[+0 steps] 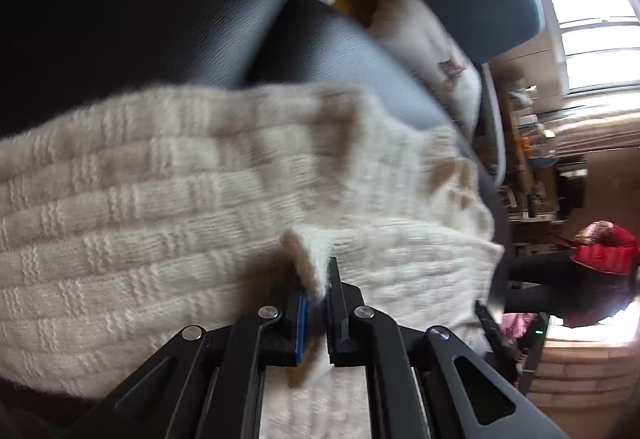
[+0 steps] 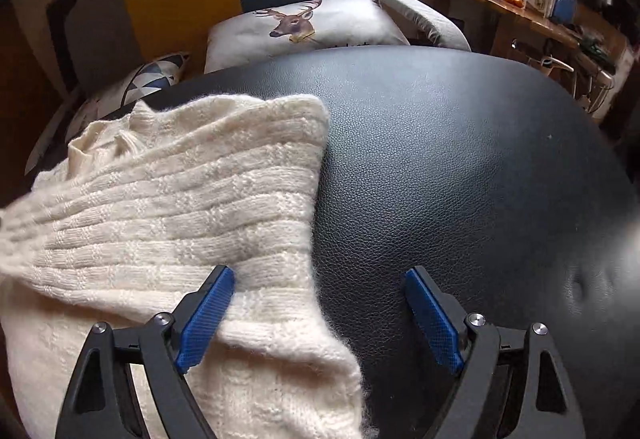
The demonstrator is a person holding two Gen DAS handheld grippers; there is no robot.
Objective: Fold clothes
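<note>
Pinching a fold of the cream knitted sweater [image 1: 180, 199] at lower centre, the left gripper [image 1: 316, 295] was shut; the right gripper [image 2: 320, 303] stood wide, the sweater's edge between its jaws.

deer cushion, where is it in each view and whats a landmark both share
Left wrist view: the deer cushion is right of centre in the upper half, blurred, beyond the dark table, under the blue seat back.
Right wrist view: the deer cushion is at top centre, behind the table's far edge.
Shared landmark: the cream knit sweater lying on the table.
</note>
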